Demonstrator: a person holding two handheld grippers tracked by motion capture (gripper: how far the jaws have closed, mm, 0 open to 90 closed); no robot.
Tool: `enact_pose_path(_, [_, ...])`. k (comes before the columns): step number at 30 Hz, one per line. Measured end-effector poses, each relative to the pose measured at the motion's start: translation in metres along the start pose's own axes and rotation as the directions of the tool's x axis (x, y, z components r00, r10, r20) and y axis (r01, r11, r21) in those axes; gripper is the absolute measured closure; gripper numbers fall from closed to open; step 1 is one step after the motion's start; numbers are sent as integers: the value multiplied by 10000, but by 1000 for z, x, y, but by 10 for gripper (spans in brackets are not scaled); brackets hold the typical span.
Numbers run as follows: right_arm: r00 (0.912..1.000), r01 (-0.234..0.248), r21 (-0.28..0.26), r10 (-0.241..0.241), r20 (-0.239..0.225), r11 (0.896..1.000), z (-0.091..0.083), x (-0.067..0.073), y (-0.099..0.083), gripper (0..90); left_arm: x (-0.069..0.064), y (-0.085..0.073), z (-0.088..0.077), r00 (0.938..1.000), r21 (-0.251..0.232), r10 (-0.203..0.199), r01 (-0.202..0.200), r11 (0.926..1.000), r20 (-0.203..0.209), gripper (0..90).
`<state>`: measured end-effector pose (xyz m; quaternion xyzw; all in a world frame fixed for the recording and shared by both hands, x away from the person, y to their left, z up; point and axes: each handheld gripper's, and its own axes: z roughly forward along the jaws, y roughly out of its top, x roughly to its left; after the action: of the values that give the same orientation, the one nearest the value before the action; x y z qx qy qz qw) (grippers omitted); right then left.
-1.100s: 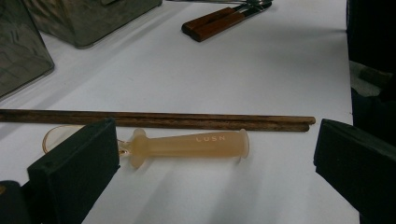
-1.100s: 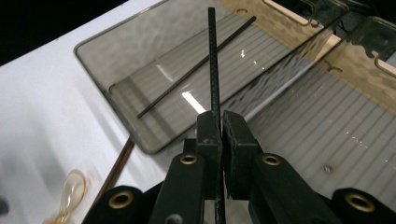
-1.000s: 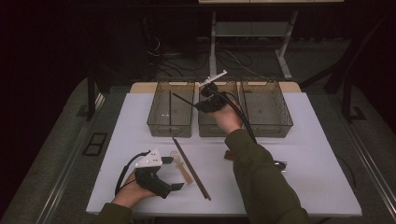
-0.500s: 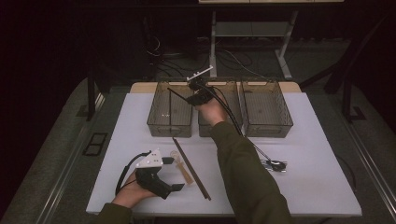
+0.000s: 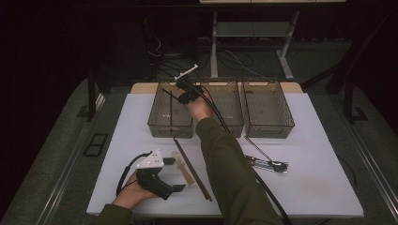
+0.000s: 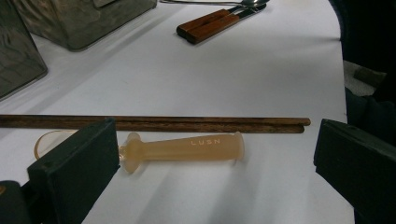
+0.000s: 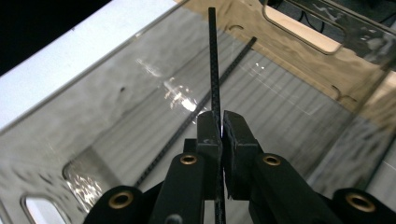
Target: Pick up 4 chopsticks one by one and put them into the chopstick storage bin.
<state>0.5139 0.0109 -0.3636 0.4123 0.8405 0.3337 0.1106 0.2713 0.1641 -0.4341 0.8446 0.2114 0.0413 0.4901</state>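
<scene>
Peering from above, the thin black chopstick (image 7: 213,60) is hard to see; the right gripper (image 7: 221,128) view shows it clenched over the left bin (image 5: 170,123). The left gripper (image 6: 215,154) rests released.

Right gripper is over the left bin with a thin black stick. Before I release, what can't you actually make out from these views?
- Black stick: its far tip runs off the top edge of the right gripper view.
- Left bin: in the high view, too dark to tell its contents.
- Utensils with wooden handles: heads cut off by the top edge of the left gripper view; in the high view too small to tell spoon from fork.
</scene>
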Motion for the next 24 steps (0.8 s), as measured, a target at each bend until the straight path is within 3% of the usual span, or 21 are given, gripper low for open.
enact_pose_path(7, [9999, 146, 22, -146, -65, 9999, 10, 9, 6, 852, 1, 0, 0, 10000, -53, -6, 6, 10000, 62, 0])
enact_pose_path(11, [9996, 230, -122, -233, -181, 9997, 8, 10, 7, 765, 1, 0, 0, 10000, -96, -64, 65, 9999, 66, 0])
enact_pose_path(16, [9986, 451, -174, -456, -268, 9988, -2, 9, 6, 684, 1, 0, 0, 10000, -100, -71, 72, 9999, 67, 0])
enact_pose_path(24, [9967, 287, -576, -329, -745, 9979, -29, 0, -8, 546, 2, 0, -1, 10000, -76, -69, 69, 9999, 2, 0])
